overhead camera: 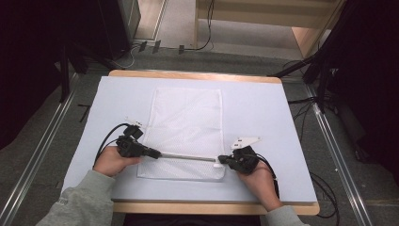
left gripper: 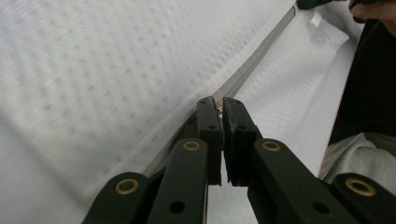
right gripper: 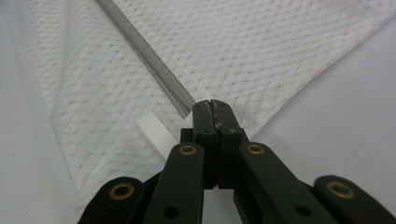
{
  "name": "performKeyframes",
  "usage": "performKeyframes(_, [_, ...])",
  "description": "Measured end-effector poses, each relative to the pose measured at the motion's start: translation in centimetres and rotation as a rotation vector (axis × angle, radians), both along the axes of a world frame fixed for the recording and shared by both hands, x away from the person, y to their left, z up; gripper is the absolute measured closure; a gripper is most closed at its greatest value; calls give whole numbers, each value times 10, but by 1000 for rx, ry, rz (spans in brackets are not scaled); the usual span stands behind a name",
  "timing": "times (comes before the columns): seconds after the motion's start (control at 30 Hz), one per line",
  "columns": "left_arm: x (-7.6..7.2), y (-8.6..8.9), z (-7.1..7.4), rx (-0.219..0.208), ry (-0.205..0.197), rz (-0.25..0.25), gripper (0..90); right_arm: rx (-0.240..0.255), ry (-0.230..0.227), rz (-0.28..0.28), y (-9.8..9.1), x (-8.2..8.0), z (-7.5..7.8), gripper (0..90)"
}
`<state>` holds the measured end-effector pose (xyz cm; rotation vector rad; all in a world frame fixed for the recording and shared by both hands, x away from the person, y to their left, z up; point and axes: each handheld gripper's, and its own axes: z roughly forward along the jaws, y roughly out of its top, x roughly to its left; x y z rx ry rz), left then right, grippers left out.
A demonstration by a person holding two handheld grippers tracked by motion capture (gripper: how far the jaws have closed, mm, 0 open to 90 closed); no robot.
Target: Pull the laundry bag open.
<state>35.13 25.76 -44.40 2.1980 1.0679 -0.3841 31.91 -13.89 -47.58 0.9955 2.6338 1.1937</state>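
A white mesh bag [overhead camera: 186, 117] lies flat on the pale blue table [overhead camera: 263, 108], with its grey zipper [overhead camera: 188, 157] running across near the bag's front end. My left gripper [overhead camera: 157, 154] is at the zipper's left end, jaws nearly closed on a small zipper pull [left gripper: 219, 108] at their tips. My right gripper [overhead camera: 220, 161] is shut on the bag's edge at the zipper's right end [right gripper: 187, 103]. A white fabric tab [right gripper: 154, 130] sticks out beside its jaws. The zipper [left gripper: 252, 70] stretches straight between the two grippers.
The table's wooden front edge [overhead camera: 211, 207] is close behind both hands. Bare blue surface lies left and right of the bag. Dark stands [overhead camera: 324, 70] and cables [overhead camera: 329, 188] are on the floor around the table.
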Motion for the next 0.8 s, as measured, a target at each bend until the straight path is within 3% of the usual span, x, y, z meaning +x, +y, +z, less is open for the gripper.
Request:
performKeyframes(0.1, [-4,6,0,-8,-7,-16,881,7,5,0,0,1,0,900])
performKeyframes(0.2, [-7,8,1,-7,-11,2,881,-4,1,14,2,1,0,900])
performKeyframes(0.3, [-7,18,-2,-11,37,53,882,-5,8,25,3,4,1,900])
performKeyframes(0.37, [-10,21,-2,24,25,62,883,-15,10,26,4,4,1,900])
performKeyframes(0.53, [-14,46,0,42,4,130,883,-18,16,27,4,4,2,900])
performKeyframes(0.57, [-14,50,0,29,14,139,883,-21,12,32,4,4,2,900])
performKeyframes(0.67, [-18,52,0,52,-18,132,883,-16,12,42,4,5,2,900])
performKeyframes(0.8, [-21,52,0,23,-27,140,880,-14,21,49,4,7,2,900])
